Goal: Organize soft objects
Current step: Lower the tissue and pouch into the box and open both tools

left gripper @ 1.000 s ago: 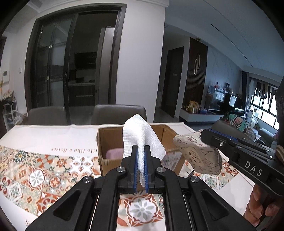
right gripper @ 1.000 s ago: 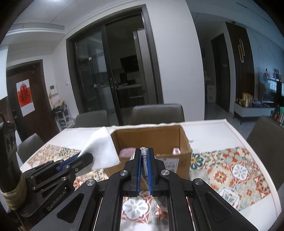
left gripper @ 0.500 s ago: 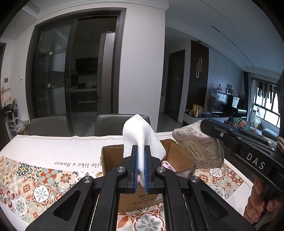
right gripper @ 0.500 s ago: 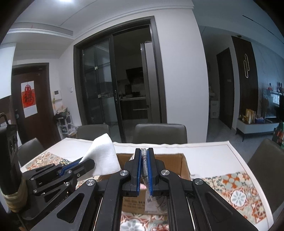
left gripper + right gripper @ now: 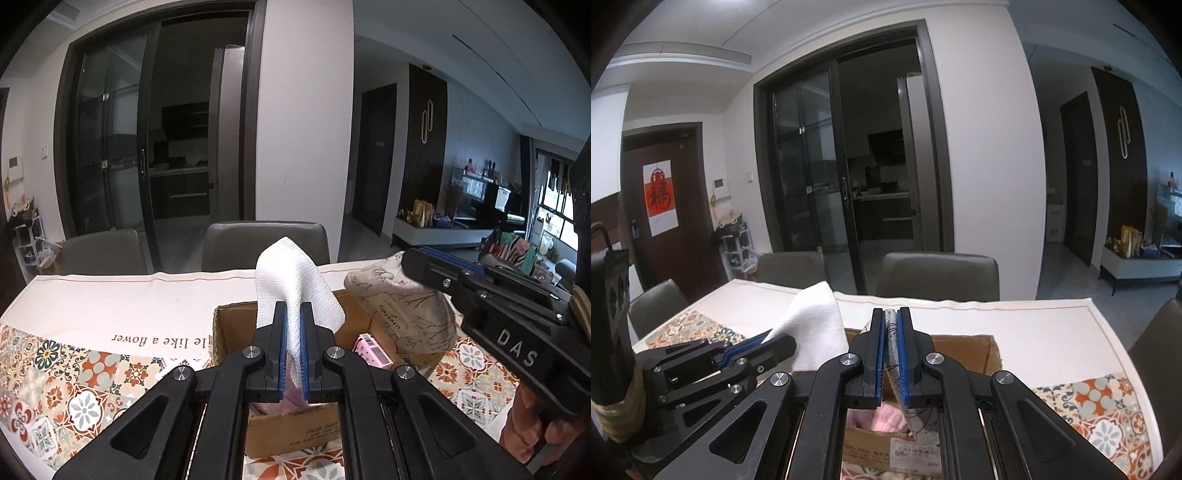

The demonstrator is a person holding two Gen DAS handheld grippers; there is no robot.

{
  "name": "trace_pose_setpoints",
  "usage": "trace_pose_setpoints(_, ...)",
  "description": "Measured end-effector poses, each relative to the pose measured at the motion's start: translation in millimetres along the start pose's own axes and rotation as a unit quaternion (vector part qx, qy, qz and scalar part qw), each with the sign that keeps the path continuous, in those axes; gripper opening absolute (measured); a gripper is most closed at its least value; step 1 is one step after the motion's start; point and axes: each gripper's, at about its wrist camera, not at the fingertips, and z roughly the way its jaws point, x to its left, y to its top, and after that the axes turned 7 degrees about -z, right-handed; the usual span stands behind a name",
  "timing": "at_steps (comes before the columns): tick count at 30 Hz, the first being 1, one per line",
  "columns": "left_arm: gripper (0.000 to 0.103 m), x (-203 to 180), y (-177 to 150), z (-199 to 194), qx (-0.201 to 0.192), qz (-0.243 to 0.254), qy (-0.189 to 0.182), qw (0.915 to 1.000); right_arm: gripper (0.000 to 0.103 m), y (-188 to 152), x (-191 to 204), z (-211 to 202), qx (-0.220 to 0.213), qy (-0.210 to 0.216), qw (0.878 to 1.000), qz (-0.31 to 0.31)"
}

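My left gripper (image 5: 291, 314) is shut on a white woven cloth (image 5: 291, 280) and holds it above the open cardboard box (image 5: 295, 432); the cloth also shows in the right wrist view (image 5: 812, 325). My right gripper (image 5: 891, 321) is shut on a beige patterned fabric pouch (image 5: 402, 314), held over the box's right side; a strip of it shows between the pads (image 5: 892, 354). Inside the box (image 5: 960, 343) lie a pink soft item (image 5: 882, 417) and a pink packet (image 5: 371, 350).
The table (image 5: 110, 306) has a white and floral-tiled cloth. Grey chairs (image 5: 266, 243) stand along its far edge, another at the right (image 5: 1160, 362). Dark glass sliding doors stand behind.
Both grippers have moved forward and over the box with their items, so the box now lies beneath and closer. Both grips stay shut.
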Motion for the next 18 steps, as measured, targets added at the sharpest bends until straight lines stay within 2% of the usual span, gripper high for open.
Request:
trace_pose_setpoints(7, 0.008, -5.5, -6.4, 30.3, 0.027, 0.022, 0.017, 0.9993, 0.008, -10.6, -13.6, 34.2, 0.031, 0.013, 0.999, 0.009)
trace_pose_setpoints(18, 0.009, -13.4, -24.9, 60.6, 0.083, 0.037, 0.03, 0.9954, 0.008, -42.7, -34.6, 73.9, 0.098, 0.003, 0.995, 0.027)
